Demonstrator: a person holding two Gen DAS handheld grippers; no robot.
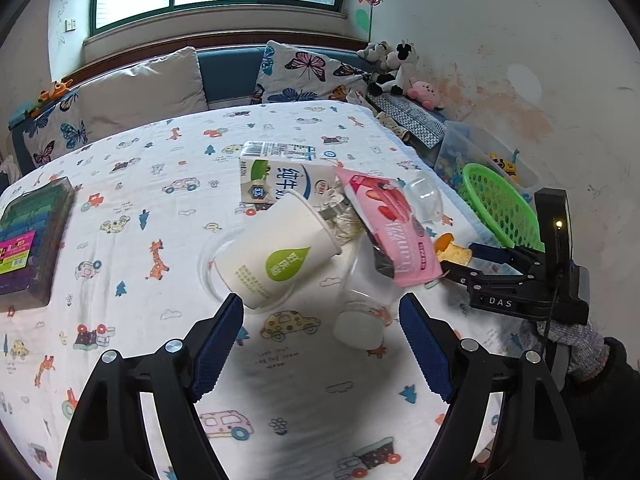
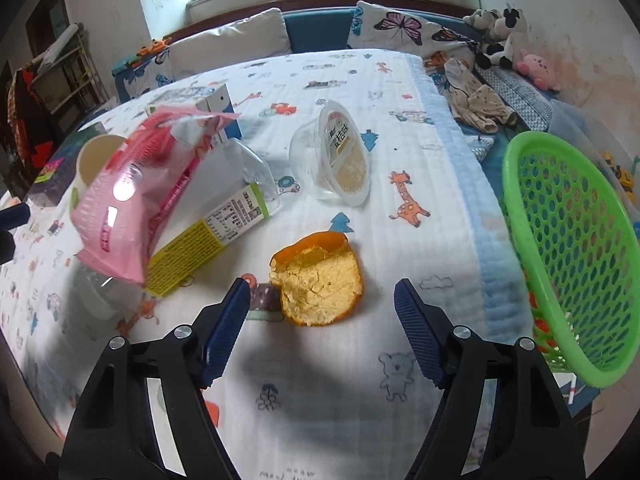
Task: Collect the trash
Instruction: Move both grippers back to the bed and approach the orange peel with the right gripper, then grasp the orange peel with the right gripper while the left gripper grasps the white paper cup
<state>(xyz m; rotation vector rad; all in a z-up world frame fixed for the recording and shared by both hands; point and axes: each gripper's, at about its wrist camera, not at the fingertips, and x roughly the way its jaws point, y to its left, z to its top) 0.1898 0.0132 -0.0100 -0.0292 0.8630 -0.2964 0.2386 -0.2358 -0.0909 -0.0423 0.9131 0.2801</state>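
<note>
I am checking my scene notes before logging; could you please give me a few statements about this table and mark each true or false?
1. The orange peel lies on the cloth just ahead of the right gripper. True.
2. The basket is red. False: it is green.
3. The paper cup stands upright. False: it lies tipped over.
4. Neither gripper holds anything. True; the left gripper is open too.
5. The pink wrapper lies in the basket. False: it rests on the trash pile.

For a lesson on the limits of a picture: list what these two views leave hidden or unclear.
- Left wrist view: the carton's lower front, behind the paper cup.
- Left wrist view: the peel is mostly hidden by the pink wrapper.
- Right wrist view: the basket's inside bottom is cut off low right.
</note>
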